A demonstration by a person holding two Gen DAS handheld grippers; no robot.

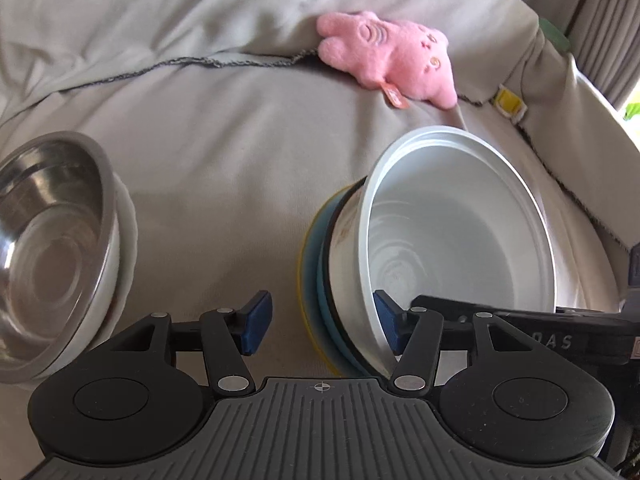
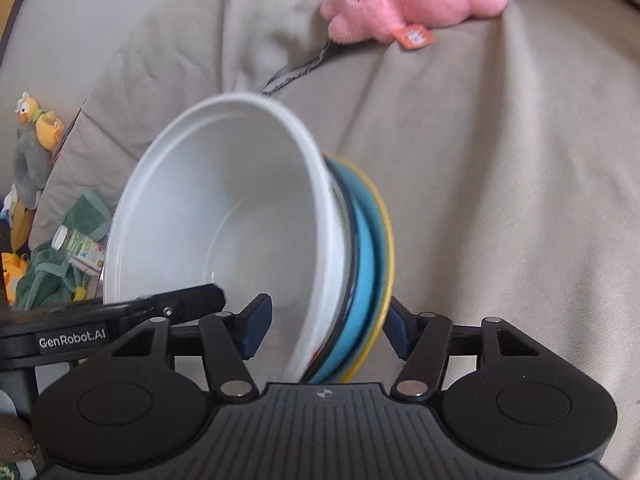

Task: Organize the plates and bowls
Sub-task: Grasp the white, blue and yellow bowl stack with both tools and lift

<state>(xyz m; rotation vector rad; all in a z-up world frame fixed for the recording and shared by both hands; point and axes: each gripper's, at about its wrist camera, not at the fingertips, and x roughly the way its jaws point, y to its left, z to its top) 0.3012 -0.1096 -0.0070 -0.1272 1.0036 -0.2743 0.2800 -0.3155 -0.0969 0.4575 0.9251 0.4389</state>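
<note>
Bowl (image 1: 460,216), white and empty, sits on top of a blue plate (image 1: 326,280), which lies on a yellow plate (image 1: 301,264). The stack is tilted on a grey cloth (image 1: 220,152).

Left wrist view:
- The left gripper (image 1: 320,320) straddles the near edge of the stack.
- One of its blue pads (image 1: 256,320) stands at 9 o'clock from the stack, apart from the yellow plate, with cloth showing between them. The other pad is inside the bowl. The jaws are released.
- A steel bowl (image 1: 52,248) rests at 9 o'clock, well apart from the stack.
- A pink plush toy (image 1: 388,60) lies at 12 o'clock on the cloth.
- One black finger of the right gripper (image 1: 480,312) reaches into the white bowl from 3 o'clock.

Right wrist view:
- The right gripper (image 2: 326,328) straddles the same stack from the opposite side.
- One pad is inside the bowl. The other is partly hidden behind the edge of the yellow plate.
- Whether the pads press on the stack cannot be told.
- A small bottle (image 2: 80,248) and a green rag (image 2: 48,276) lie at 9 o'clock.
</note>
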